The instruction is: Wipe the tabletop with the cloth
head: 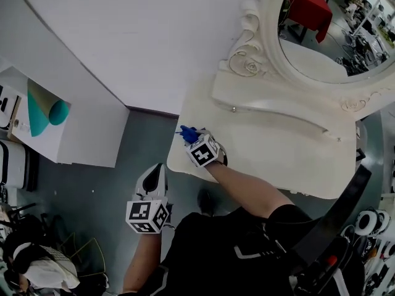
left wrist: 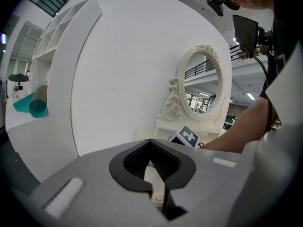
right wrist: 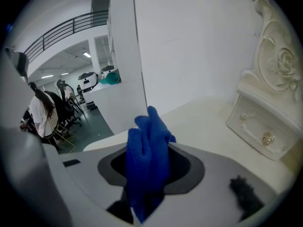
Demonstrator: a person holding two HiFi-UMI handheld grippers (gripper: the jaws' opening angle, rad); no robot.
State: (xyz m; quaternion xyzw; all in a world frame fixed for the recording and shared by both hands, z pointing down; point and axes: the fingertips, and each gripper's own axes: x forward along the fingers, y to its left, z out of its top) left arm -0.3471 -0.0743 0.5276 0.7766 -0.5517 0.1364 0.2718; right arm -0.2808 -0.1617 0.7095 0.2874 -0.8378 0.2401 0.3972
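Note:
A blue cloth (head: 187, 133) is bunched in my right gripper (head: 192, 139), whose jaws are shut on it at the front left corner of the cream dressing tabletop (head: 278, 147). In the right gripper view the blue cloth (right wrist: 148, 157) sticks up from between the jaws and hides the fingertips, with the tabletop (right wrist: 199, 122) stretching ahead. My left gripper (head: 153, 177) hangs off the table over the grey floor, left of the person's body. In the left gripper view its jaws (left wrist: 154, 174) are closed together with nothing between them.
An ornate oval mirror (head: 321, 36) and a small drawer unit (right wrist: 265, 136) stand at the back of the table. A white shelf unit (head: 68, 122) holding a teal cone (head: 42, 113) stands to the left. A person (right wrist: 40, 112) and chairs are far off.

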